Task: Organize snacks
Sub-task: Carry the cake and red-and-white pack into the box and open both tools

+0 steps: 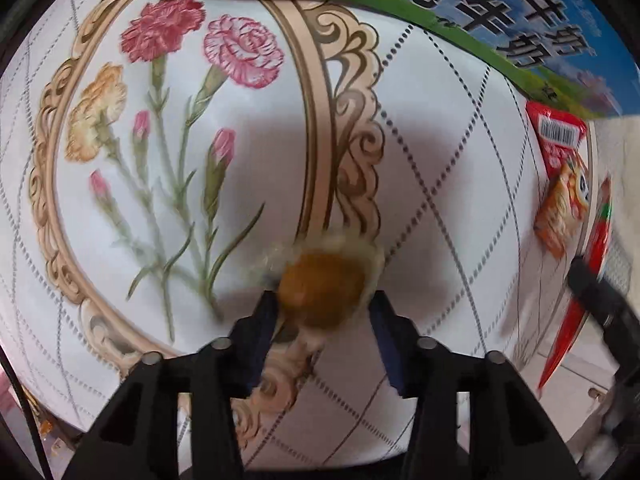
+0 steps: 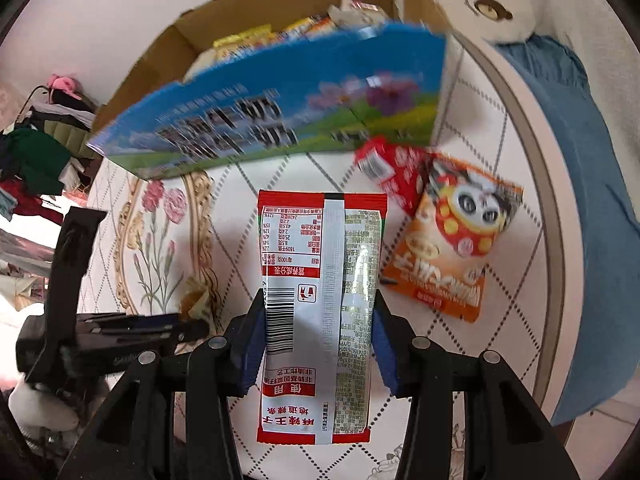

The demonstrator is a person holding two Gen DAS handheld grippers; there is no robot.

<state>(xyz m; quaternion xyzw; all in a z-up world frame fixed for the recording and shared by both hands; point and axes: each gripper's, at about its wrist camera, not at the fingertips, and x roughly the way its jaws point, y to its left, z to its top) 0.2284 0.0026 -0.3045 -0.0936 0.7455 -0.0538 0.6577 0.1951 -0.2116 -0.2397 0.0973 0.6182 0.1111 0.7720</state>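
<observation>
1. Left tongs are pointing steeply down over the surface, their blue pads closing narrowly on a small brown snack in a clear wrapper, blurred, above the edge of the oval flower frame printed on the cloth.
2. Right tongs are gripping a long red-and-silver packet by its two long sides, back face showing with barcode and nutrition table; the packet is hanging between the fingers above the surface.
3. An orange panda packet is lying flat near the surface's right edge, overlapping a red packet just behind it.
4. A blue-and-green carton flap is reaching over the far part of the surface; behind it an open cardboard box is holding more wrapped snacks.
5. In the right wrist view, the left tongs are showing at the lower left, beside the flower print.
6. A blue cloth is lying beyond the right edge.
</observation>
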